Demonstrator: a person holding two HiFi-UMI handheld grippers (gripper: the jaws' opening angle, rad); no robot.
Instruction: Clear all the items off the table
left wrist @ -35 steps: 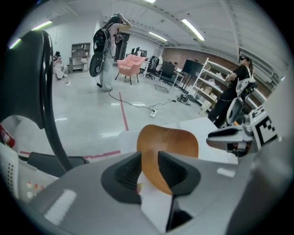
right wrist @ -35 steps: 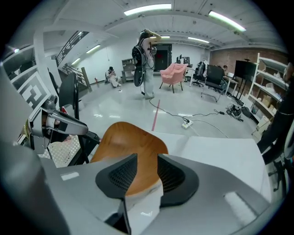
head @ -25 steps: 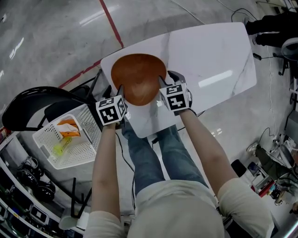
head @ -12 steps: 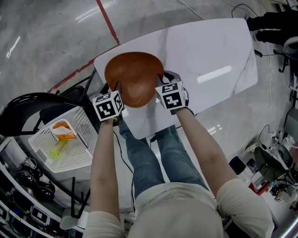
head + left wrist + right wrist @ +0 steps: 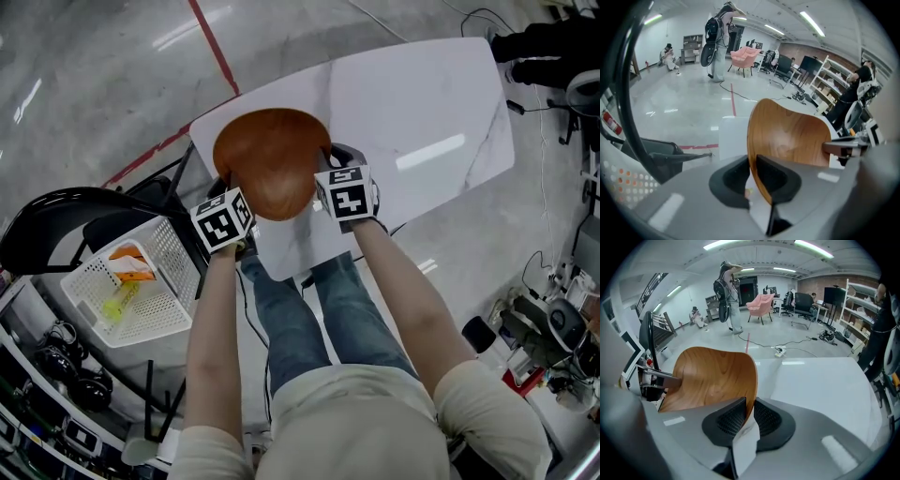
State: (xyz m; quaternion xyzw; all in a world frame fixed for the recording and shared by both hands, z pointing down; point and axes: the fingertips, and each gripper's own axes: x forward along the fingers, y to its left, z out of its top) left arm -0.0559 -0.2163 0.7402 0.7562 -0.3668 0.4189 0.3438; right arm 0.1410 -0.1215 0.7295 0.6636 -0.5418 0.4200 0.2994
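Closing further, left claw [image 5: 752, 174] and right claw [image 5: 747, 414] pinch the wooden tray [image 5: 267, 155].

The white, faintly veined table [image 5: 422, 103] stands on a grey floor [image 5: 84, 75] crossed by a red line [image 5: 214, 45]; its glossy top is a long rectangle with rounded corners, and a lamp's glare shows near the middle; a curved brown wooden tray [image 5: 267, 159] is at the left end, close along the short edge; whether it rests on the top cannot be told.

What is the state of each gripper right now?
Left gripper: fingers have just closed on the wooden tray rim.
Right gripper: fingers have just closed on its opposite rim.
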